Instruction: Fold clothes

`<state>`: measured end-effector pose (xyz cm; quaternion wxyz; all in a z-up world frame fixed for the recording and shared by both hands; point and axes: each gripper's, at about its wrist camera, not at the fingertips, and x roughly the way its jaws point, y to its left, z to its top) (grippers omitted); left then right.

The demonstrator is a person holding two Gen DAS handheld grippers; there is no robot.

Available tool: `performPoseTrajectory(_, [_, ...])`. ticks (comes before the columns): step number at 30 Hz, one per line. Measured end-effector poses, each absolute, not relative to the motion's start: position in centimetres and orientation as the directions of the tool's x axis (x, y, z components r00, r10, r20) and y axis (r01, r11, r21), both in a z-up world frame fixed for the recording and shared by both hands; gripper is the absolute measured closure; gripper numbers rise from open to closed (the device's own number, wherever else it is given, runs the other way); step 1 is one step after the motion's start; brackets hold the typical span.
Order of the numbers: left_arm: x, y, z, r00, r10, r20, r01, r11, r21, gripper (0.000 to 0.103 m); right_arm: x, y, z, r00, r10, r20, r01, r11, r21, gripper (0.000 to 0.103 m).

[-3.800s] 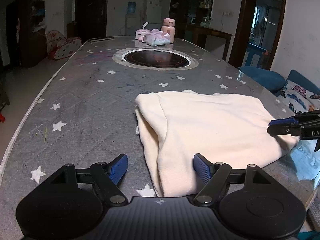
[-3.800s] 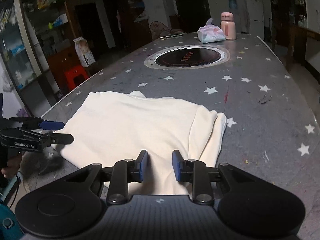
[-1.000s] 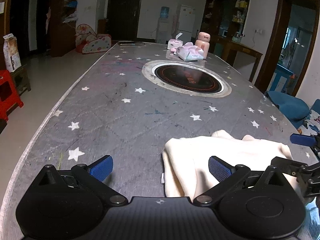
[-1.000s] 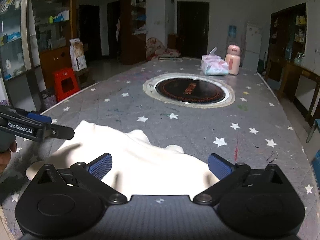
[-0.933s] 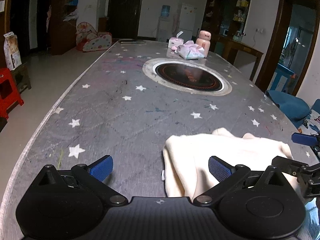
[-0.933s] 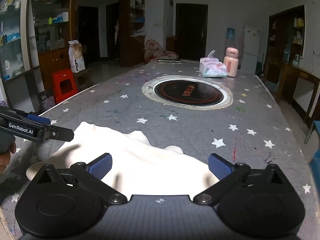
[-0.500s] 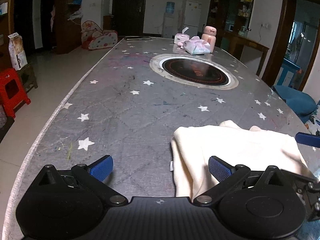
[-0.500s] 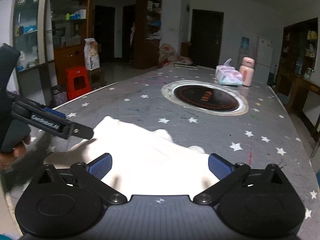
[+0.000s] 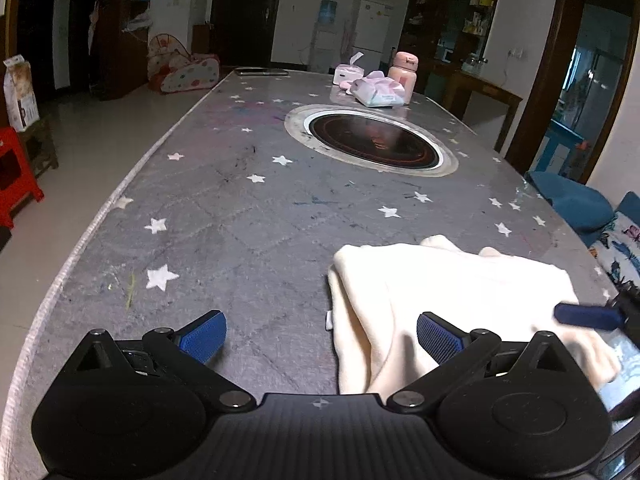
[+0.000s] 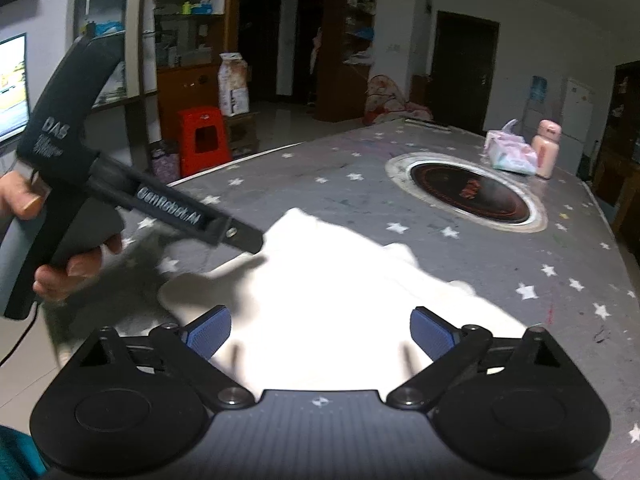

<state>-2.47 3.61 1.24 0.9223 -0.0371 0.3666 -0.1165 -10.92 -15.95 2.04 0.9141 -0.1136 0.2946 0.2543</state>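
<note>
A cream garment (image 9: 448, 284) lies folded into a thick pad near the table's front right. My left gripper (image 9: 320, 336) hovers open just short of its left edge, and the right pad (image 9: 438, 338) overlaps the cloth in the picture. In the right wrist view the same garment (image 10: 332, 280) fills the space ahead of my right gripper (image 10: 320, 331). Its jaws stand wide and are closing, and the pads do not press on the cloth. A hand (image 10: 76, 268) holds the left gripper (image 10: 240, 236) over the cloth's far left corner. A blue right fingertip (image 9: 584, 316) shows over the cloth's right side.
The grey star-patterned table (image 9: 224, 208) has a round inset hob (image 9: 372, 144) in its middle. Tissue packs (image 9: 378, 90) and a pink bottle (image 9: 404, 76) stand at the far end. The table's edge (image 9: 80, 248) curves along the left. A red stool (image 10: 204, 140) stands on the floor.
Since the oldest frames the garment has become a smaller, thicker fold and both grippers have opened wide. Over the last second the right view swung, and the left gripper looms larger in it.
</note>
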Motion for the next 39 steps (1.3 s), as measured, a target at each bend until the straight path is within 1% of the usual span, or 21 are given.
performPoseTrajectory(4, [-2.6,3.8,1.0,0.688,-0.229,-0.688,0.171,0.973,-0.153,0.000,-11.6,-15.3,1.7,0.678,0.412,-0.609,-0.550,0.834,-0.048,0.012])
performPoseTrajectory(6, [-2.8,4.0,0.8,0.679,-0.222,-0.699,0.159,0.975,-0.155,0.000,-11.9,-15.1,1.4,0.667,0.420,-0.616,-0.558,0.829,-0.040,0.019])
performPoseTrajectory(8, [-2.9,4.2,0.5,0.673,-0.209,-0.710,0.144,0.978,-0.152,0.000,-12.1,-14.8,1.3,0.657,0.427,-0.621,-0.570,0.821,-0.038,0.020])
performPoseTrajectory(12, [-3.3,4.6,0.5,0.679,-0.182,-0.712,0.123,0.983,-0.133,0.000,-12.4,-14.3,1.0,0.637,0.442,-0.632,-0.595,0.803,-0.038,0.032])
performPoseTrajectory(14, [-3.4,4.6,0.5,0.681,-0.155,-0.716,0.109,0.988,-0.110,0.000,-12.7,-14.0,1.0,0.627,0.451,-0.635,-0.613,0.789,-0.044,0.034])
performPoseTrajectory(17, [-3.7,4.6,0.6,0.686,-0.147,-0.713,0.110,0.989,-0.099,0.000,-13.0,-13.5,0.9,0.619,0.457,-0.639,-0.632,0.773,-0.059,0.039])
performPoseTrajectory(20, [-4.0,4.6,0.8,0.694,-0.161,-0.702,0.123,0.987,-0.106,0.000,-13.3,-13.0,0.9,0.613,0.464,-0.640,-0.645,0.761,-0.066,0.039])
performPoseTrajectory(25, [-4.0,4.4,0.9,0.682,-0.165,-0.713,0.117,0.986,-0.117,0.000,-13.5,-12.5,0.8,0.607,0.469,-0.642,-0.655,0.752,-0.069,0.039])
performPoseTrajectory(28, [-3.8,4.8,0.9,0.673,-0.162,-0.722,0.099,0.987,-0.129,0.000,-13.8,-12.2,0.7,0.601,0.474,-0.643,-0.667,0.741,-0.077,0.042])
performPoseTrajectory(32, [-3.7,5.2,0.9,0.680,-0.149,-0.718,0.084,0.989,-0.125,0.000,-13.8,-11.5,0.6,0.593,0.477,-0.649,-0.687,0.720,-0.097,0.050])
performPoseTrajectory(39, [-3.2,6.0,0.6,0.672,-0.164,-0.722,0.067,0.985,-0.161,0.000,-13.7,-9.4,0.6,0.595,0.478,-0.646,-0.716,0.680,-0.156,0.052])
